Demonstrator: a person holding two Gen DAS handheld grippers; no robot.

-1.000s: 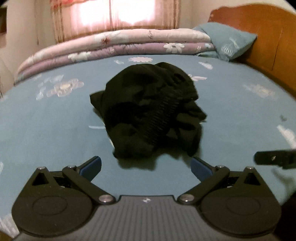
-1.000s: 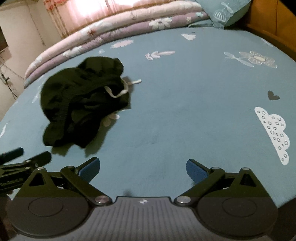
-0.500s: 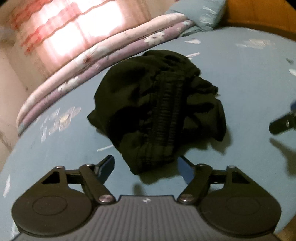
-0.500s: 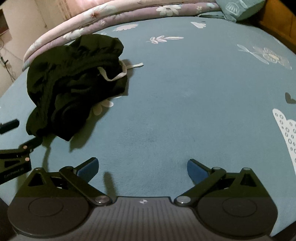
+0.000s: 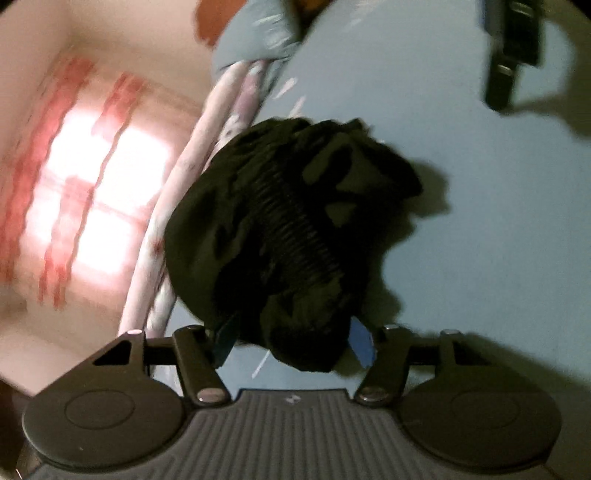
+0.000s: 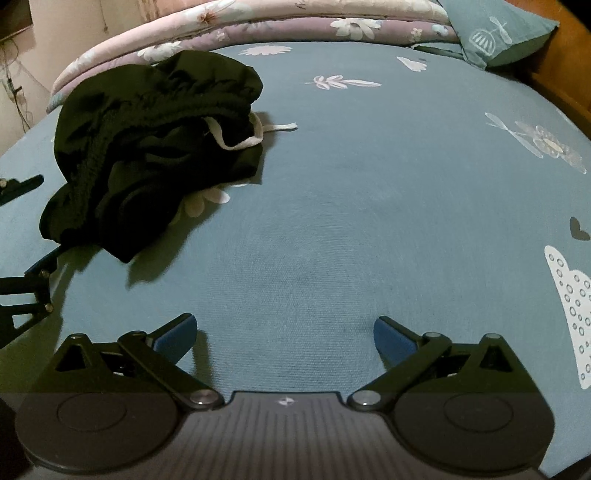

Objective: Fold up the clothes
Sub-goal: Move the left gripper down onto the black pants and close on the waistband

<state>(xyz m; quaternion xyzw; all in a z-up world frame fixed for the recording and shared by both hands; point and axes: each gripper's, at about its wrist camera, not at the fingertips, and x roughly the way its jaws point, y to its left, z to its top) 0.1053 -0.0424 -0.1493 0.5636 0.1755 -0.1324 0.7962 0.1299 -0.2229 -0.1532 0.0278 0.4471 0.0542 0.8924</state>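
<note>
Closing left tongs (image 5: 291,343) around black garment (image 5: 288,229).

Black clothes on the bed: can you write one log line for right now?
left gripper: jaws closing around edge of black clothes, grip unconfirmed | right gripper: open, empty, over blue sheet | fold: not started

Blue bed sheet (image 6: 332,229) with white flower, leaf and cloud prints spreads ahead of the fingers. Folded pink-and-purple floral quilt (image 6: 295,22) lies along the far edge. Teal pillow (image 6: 495,29) far right, against a wooden headboard (image 6: 565,62). Curtained bright window (image 5: 85,192), blurred, far left.
</note>
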